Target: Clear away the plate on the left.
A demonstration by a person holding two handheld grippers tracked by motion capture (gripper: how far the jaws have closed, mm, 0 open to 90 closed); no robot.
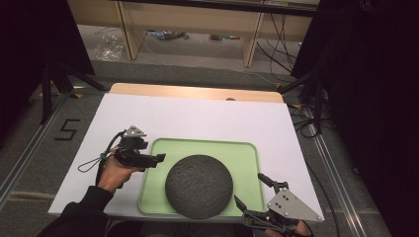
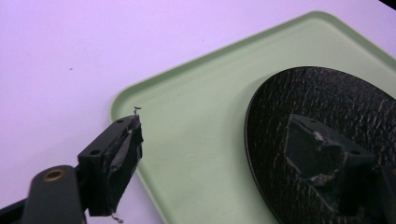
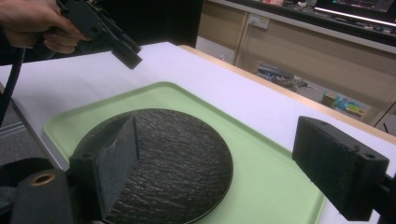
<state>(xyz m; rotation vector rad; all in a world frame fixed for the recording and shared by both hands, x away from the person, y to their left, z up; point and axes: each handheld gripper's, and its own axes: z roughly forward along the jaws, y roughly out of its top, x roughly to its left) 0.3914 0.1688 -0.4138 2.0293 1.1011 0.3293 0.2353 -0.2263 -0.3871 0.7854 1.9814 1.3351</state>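
Observation:
A round dark textured plate (image 1: 198,186) lies on a light green tray (image 1: 242,153) at the front of the table. My left gripper (image 1: 159,159) hovers at the tray's left rim, held in a hand, jaws open and empty. In the left gripper view the tray (image 2: 196,116) and the plate (image 2: 327,107) lie below my open left gripper (image 2: 219,135). My right gripper (image 1: 249,190) stands open at the tray's front right corner, beside the plate. In the right gripper view my right gripper (image 3: 224,158) frames the plate (image 3: 177,149) without touching it, and the left gripper (image 3: 128,53) hangs beyond.
A white board (image 1: 197,118) covers the table, with a wooden edge (image 1: 197,92) at the back. Black stands (image 1: 49,84) flank the table. A taped figure 5 (image 1: 66,129) marks the floor at left. Wooden shelving (image 1: 197,24) stands beyond.

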